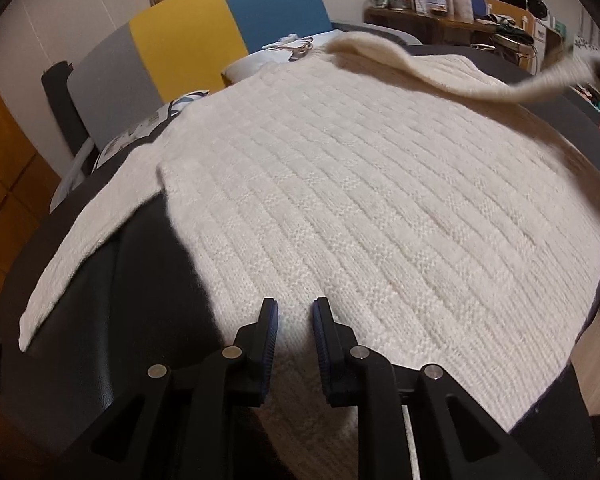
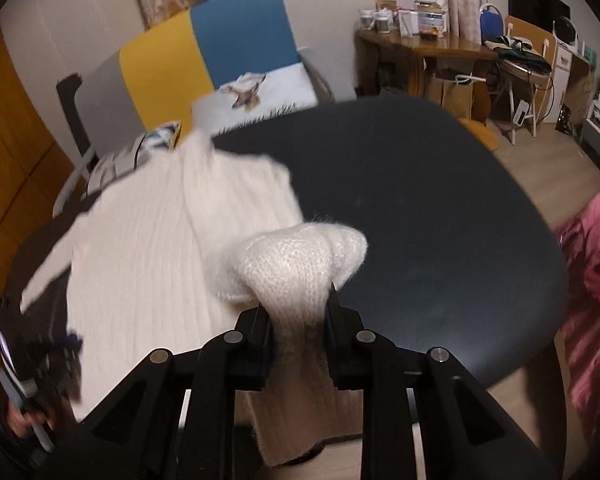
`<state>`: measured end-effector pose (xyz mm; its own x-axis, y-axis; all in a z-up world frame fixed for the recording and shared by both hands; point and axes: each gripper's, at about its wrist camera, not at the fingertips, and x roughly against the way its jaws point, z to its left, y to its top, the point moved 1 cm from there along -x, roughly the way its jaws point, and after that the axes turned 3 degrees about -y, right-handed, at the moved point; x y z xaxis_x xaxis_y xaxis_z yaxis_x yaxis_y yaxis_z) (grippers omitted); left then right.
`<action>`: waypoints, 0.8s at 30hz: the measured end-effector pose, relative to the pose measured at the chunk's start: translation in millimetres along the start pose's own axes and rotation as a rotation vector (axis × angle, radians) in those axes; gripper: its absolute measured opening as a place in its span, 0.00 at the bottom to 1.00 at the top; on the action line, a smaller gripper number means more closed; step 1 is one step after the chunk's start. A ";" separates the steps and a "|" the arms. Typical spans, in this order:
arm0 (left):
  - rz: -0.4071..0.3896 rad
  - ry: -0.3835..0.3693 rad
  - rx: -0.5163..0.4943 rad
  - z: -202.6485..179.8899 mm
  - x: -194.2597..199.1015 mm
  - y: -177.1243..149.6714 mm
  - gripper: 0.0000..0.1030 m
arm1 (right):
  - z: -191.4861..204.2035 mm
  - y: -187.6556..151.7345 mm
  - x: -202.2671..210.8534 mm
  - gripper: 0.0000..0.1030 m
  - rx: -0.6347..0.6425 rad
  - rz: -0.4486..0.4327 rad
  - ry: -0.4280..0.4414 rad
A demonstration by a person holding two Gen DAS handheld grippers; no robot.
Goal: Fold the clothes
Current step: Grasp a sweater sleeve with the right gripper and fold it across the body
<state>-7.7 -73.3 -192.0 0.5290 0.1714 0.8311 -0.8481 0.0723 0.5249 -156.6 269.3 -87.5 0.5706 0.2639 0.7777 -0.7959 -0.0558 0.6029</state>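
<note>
A cream knit sweater (image 1: 360, 200) lies spread flat on the dark round desk (image 2: 440, 200), its body smooth and one sleeve (image 1: 88, 248) angled out toward the desk's left edge. The right tool (image 2: 296, 312) is clamped on the bunched end of the other sleeve (image 2: 296, 264) and holds it lifted above the desk; in the left view that sleeve runs as a raised band across the far side of the body. The left tool (image 1: 294, 308) sits low at the near hem with its fingers slightly parted, fabric lying between them; it looks unclamped.

The knit looks soft, thick and light. It will likely sag and stretch under a pinch, so hems, cuffs and shoulder seams seem the best holds. The fuzzy yarn should give grip rather than slip.

To the right of the sweater the desk is bare, leaving room to lay folds. The near hem reaches the desk's near edge. A sofa (image 2: 204, 48) stands close behind the desk, a pink garment (image 2: 596, 280) to the right.
</note>
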 end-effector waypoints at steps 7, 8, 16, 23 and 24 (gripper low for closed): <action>0.027 -0.043 -0.001 5.7 0.0 3.5 0.17 | -62.4 74.8 -61.4 0.22 -0.124 0.004 -0.228; 0.028 -0.056 0.005 7.3 1.1 5.4 0.17 | -72.1 81.1 -70.7 0.22 -0.145 0.013 -0.265; 0.000 -0.123 -0.009 -3.7 -0.6 25.7 0.17 | -144.0 96.8 -139.9 0.28 -0.374 0.116 -0.328; 0.003 -0.115 -0.061 -14.6 -8.8 19.9 0.17 | -107.3 77.5 -65.8 0.52 -0.124 -0.128 -0.395; 0.003 -0.115 -0.064 -14.0 -8.8 19.1 0.17 | -91.9 69.7 -54.0 0.55 -0.059 -0.152 -0.394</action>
<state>-28.9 -59.7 -191.9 0.5231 0.0584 0.8503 -0.8481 0.1347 0.5125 -261.5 339.7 -103.8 0.7069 -0.1240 0.6964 -0.7005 0.0139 0.7135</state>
